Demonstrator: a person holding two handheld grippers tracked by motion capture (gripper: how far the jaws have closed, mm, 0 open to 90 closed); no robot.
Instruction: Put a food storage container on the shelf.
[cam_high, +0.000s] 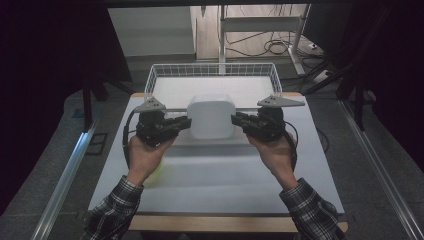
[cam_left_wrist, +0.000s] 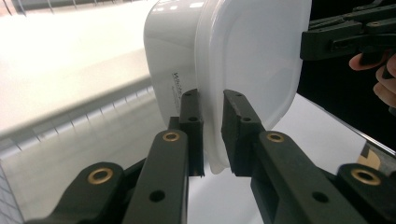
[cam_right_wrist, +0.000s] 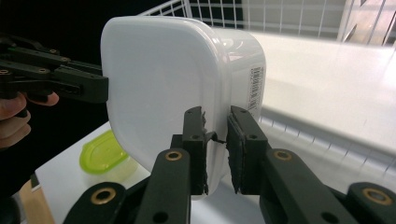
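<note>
A white plastic container (cam_high: 211, 116) with a rounded-square lid hangs above the table, held between both grippers. My left gripper (cam_high: 187, 122) is shut on its left rim. In the left gripper view the two jaws (cam_left_wrist: 213, 100) pinch the thin lid edge of the container (cam_left_wrist: 233, 51). My right gripper (cam_high: 235, 120) is shut on the opposite rim. The right gripper view has its jaws (cam_right_wrist: 216, 119) clamped on the edge of the container (cam_right_wrist: 159, 79), beside a barcode label. The container is turned on its side in both gripper views.
A white wire basket (cam_high: 212, 70) stands at the back of the white table (cam_high: 225, 175), just behind the container. A lime-green lidded dish (cam_right_wrist: 102, 154) lies on the table beneath my left hand, a glimpse of the dish (cam_high: 159, 172) beside the wrist. Dark floor and cables surround the table.
</note>
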